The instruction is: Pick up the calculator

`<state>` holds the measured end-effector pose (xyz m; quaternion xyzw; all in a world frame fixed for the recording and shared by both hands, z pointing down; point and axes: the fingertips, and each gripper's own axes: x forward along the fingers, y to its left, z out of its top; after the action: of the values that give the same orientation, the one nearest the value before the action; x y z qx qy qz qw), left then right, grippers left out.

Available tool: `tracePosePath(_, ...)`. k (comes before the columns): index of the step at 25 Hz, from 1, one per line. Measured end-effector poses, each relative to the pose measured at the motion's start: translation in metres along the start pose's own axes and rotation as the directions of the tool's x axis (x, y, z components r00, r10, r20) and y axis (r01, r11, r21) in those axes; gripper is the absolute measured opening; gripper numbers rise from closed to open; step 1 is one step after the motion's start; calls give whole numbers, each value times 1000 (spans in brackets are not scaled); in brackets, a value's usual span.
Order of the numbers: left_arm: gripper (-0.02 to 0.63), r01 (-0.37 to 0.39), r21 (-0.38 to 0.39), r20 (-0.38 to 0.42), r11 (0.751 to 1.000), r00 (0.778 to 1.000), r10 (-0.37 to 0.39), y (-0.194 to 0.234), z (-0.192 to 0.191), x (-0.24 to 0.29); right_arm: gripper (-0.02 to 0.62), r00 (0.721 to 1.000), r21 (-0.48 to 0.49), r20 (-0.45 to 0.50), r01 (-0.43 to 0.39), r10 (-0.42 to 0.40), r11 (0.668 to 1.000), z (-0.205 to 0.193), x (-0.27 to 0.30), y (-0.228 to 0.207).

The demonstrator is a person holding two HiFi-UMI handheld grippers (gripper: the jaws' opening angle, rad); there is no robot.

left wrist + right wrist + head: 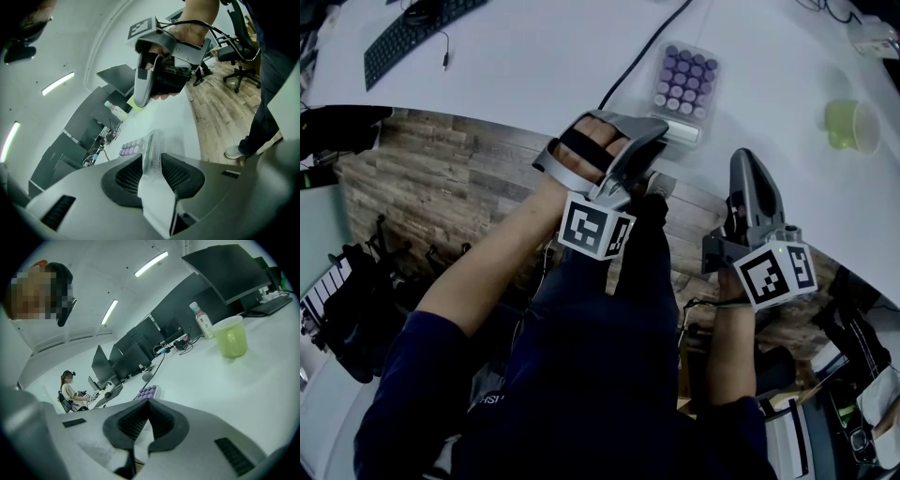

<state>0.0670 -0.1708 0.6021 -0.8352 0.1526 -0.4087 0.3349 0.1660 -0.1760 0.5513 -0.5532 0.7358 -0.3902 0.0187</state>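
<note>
White table (534, 66) fills the upper half of the head view, with a green cup (848, 124) at its right and a keyboard (412, 33) at the far left. Near the table's front edge is the calculator (684, 80) with purple keys, and the left hand-held gripper (153, 164) is clenched on its near end, the clear edge pinched between the two ribbed pads. Just to the right, the right hand-held gripper (149, 405) hangs over the table's edge with its jaws together and nothing between them.
</note>
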Motion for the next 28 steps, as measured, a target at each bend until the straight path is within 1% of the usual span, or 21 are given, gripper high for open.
tracePosePath(5, 123, -1, 3, 1, 1000, 1000, 1, -2, 1, 0, 5, 1000, 0, 3, 0, 0, 1000, 0, -1, 0)
tracePosePath(19, 98, -5, 47, 9, 999, 1000, 5, 4, 6, -3, 5, 1000, -8, 10, -4, 4, 1000, 7, -5, 3)
tracePosePath(28, 95, 9, 54, 23, 999, 1000, -10, 11, 13, -10, 5, 999, -23, 36, -8, 9, 1000, 19, -12, 11)
